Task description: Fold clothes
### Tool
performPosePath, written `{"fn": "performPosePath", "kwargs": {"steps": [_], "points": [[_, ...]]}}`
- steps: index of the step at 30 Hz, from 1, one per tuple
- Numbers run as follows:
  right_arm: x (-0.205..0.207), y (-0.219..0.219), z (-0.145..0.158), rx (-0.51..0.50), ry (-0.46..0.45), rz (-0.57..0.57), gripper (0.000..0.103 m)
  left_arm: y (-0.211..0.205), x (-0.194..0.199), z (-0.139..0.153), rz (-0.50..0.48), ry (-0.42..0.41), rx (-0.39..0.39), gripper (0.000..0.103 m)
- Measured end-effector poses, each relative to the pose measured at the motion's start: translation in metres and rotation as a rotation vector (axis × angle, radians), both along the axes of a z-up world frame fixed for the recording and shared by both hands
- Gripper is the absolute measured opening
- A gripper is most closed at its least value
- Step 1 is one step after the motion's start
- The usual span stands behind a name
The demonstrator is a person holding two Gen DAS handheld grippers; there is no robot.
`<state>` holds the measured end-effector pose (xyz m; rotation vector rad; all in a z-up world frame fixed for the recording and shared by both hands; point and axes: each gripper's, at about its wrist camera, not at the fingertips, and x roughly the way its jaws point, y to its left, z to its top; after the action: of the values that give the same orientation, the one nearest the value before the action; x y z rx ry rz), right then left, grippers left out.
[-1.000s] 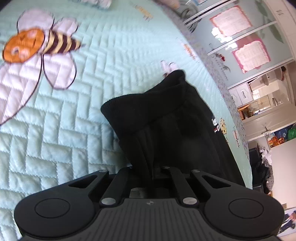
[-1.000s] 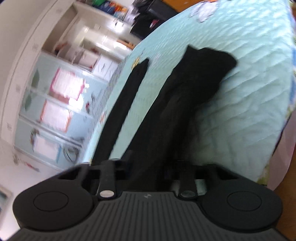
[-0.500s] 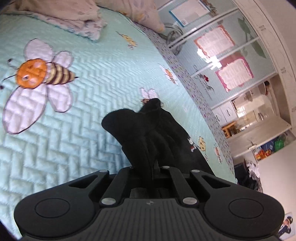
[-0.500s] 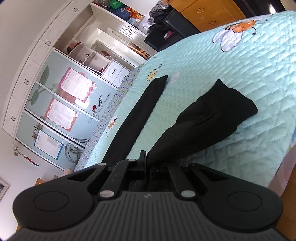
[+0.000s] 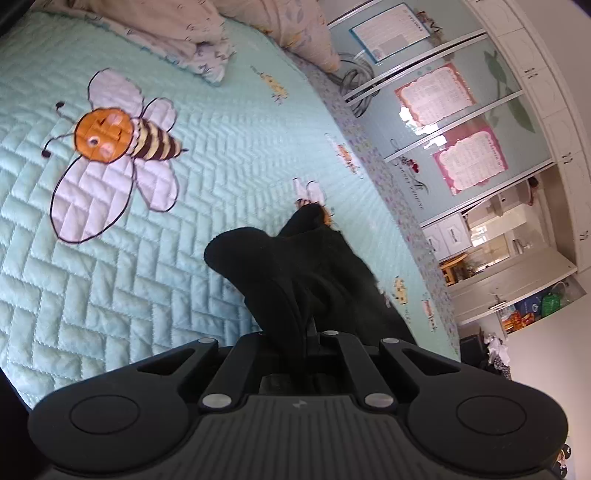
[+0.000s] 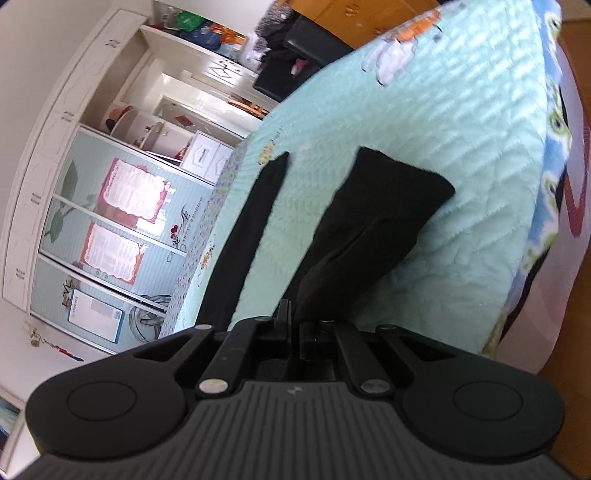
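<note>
Right gripper (image 6: 293, 314) jaws closed, pinching an edge of the black garment (image 6: 373, 225), which trails out across the pale-green quilted bed (image 6: 461, 122), a second black strip (image 6: 255, 225) lying apart alongside, wardrobe doors (image 6: 122, 221) behind.

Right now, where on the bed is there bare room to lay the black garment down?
Open quilt lies between the big bee patch and the black garment, and to its near side. In the right wrist view, bare quilt runs beyond the cloth. It is crowded by the pillows and along the wardrobe-side edge.
</note>
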<state>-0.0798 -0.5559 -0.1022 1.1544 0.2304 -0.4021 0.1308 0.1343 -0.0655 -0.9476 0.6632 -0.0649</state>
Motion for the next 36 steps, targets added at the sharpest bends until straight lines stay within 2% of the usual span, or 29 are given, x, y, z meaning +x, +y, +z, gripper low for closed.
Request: {"fn": "performPosePath", "kwargs": {"steps": [3, 7, 10, 14, 19, 27, 36], "points": [[0.002, 0.003, 0.012, -0.041, -0.007, 0.003, 0.004, -0.001, -0.002, 0.011, -0.007, -0.021, 0.0, 0.002], [0.012, -0.003, 0.027, -0.042, -0.017, 0.014, 0.004, -0.003, 0.005, 0.026, -0.016, -0.026, 0.015, 0.002], [0.027, -0.012, 0.037, -0.012, -0.002, 0.019, 0.004, -0.005, 0.016, 0.035, -0.019, -0.014, 0.004, 0.003], [0.045, -0.022, 0.051, 0.047, 0.013, 0.013, 0.004, -0.005, 0.028, 0.038, -0.013, 0.023, -0.052, 0.003], [0.06, -0.028, 0.064, 0.08, 0.058, 0.035, 0.004, -0.008, 0.037, 0.033, -0.025, 0.058, -0.029, 0.003], [0.123, -0.047, 0.078, 0.128, 0.111, 0.066, 0.004, -0.023, 0.095, 0.038, -0.018, 0.065, -0.008, 0.003], [0.214, -0.07, 0.1, 0.093, 0.195, 0.077, 0.004, -0.038, 0.179, 0.032, 0.012, 0.13, -0.016, 0.002]]}}
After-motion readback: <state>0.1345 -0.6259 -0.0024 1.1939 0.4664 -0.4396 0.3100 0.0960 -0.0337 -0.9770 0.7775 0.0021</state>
